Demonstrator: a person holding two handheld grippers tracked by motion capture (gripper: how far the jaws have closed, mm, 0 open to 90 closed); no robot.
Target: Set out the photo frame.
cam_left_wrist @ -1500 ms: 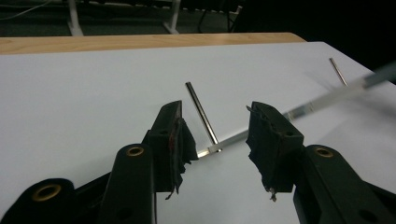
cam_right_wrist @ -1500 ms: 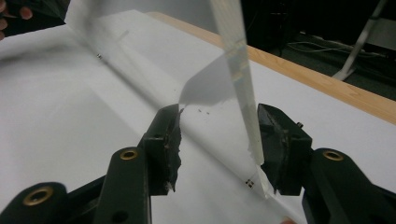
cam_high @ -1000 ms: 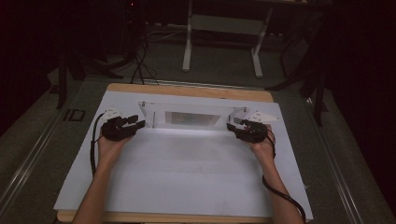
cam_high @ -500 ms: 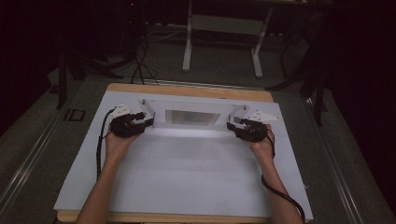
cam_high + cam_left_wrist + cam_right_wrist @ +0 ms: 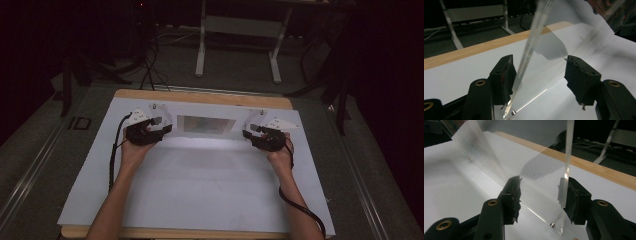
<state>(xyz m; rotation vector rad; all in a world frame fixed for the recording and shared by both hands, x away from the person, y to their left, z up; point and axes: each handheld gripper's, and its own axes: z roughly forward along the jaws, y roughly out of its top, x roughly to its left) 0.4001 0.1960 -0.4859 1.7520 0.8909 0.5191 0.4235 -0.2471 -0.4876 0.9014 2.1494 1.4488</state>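
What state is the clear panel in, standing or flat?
Standing. The clear panel rises on edge from the white sheet, its thin edge between the left gripper's jaws, which have just been opening; the pads stand clear.

No readable text, label, brand or number stands on anything here. The one sign-like mark is a pale outlined shape on the dark floor (image 5: pixel 79 123) just left of the worktop (image 5: pixel 200 97); in the high view it resembles the letters "ID", but it is too dim and small to be sure.
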